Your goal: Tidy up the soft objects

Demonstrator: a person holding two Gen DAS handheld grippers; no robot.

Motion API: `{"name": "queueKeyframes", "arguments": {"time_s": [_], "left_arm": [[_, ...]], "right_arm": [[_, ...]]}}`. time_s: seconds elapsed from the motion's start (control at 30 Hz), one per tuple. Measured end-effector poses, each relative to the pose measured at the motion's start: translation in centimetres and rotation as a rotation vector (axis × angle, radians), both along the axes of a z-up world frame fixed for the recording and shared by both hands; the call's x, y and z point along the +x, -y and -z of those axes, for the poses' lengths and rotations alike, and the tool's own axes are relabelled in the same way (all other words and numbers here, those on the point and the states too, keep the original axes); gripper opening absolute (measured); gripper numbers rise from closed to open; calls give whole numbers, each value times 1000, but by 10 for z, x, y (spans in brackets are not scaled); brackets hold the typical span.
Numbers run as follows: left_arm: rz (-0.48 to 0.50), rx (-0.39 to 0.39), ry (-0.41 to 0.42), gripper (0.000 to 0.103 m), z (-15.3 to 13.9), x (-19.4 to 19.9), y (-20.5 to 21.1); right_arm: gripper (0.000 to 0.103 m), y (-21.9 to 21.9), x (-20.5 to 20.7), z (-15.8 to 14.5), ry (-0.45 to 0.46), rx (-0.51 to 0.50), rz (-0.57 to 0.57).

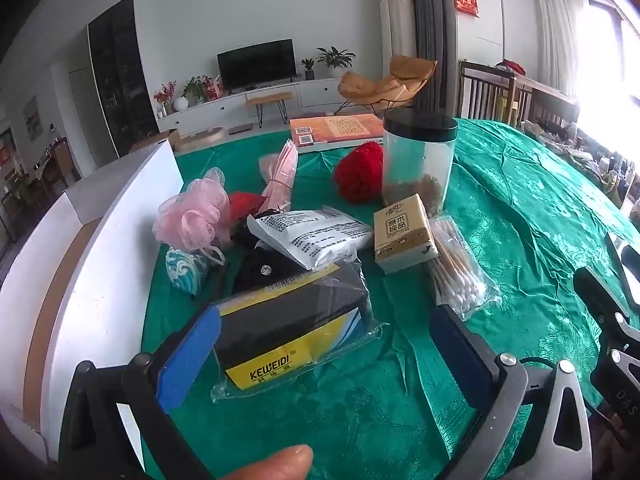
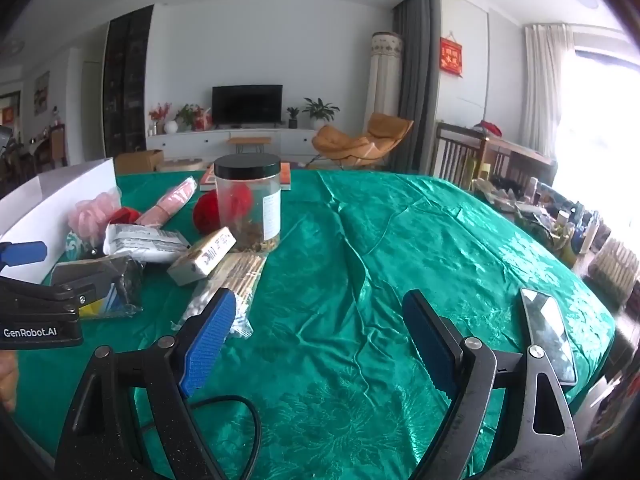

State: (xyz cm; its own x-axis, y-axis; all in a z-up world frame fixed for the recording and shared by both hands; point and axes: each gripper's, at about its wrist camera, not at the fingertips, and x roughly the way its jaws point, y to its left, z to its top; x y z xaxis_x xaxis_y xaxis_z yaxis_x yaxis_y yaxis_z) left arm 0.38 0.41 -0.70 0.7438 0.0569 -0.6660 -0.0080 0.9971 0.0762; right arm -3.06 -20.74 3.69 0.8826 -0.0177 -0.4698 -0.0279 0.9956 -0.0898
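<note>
Several soft and packaged things lie heaped at the left of the green-clothed desk, just beside a white box whose open top and nearness suggest it is the bin meant to take them. Farthest left, touching that box's wall, sit a pink mesh bath puff and a small blue-and-white pouch; next come a black-and-yellow sponge pack in clear wrap, a white sealed packet resting on it, a tissue pack and a bag of cotton swabs, with a ball of red yarn and a lidded clear jar behind. The left tool hangs tilted down over the sponge pack, jaws spread wide to either side of it and pressing nothing, likely lined up to take this nearest item first. To the right, the right tool waits over bare cloth, also open and empty, well apart from the heap, probably kept clear.
</note>
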Motion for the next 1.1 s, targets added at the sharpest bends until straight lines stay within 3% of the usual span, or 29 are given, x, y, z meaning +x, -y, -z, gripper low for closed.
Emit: {"name": "queueKeyframes", "arguments": {"time_s": [0.43, 0.7, 1.1], "left_arm": [[2, 1, -5, 103, 5, -3, -2], [15, -29, -35, 103, 26, -9, -1], [39, -1, -156, 103, 68, -10, 6]], "right_arm": [[87, 8, 4, -4, -9, -9, -24], [87, 7, 2, -4, -4, -21, -36], [87, 16, 0, -6, -7, -6, -37]]}}
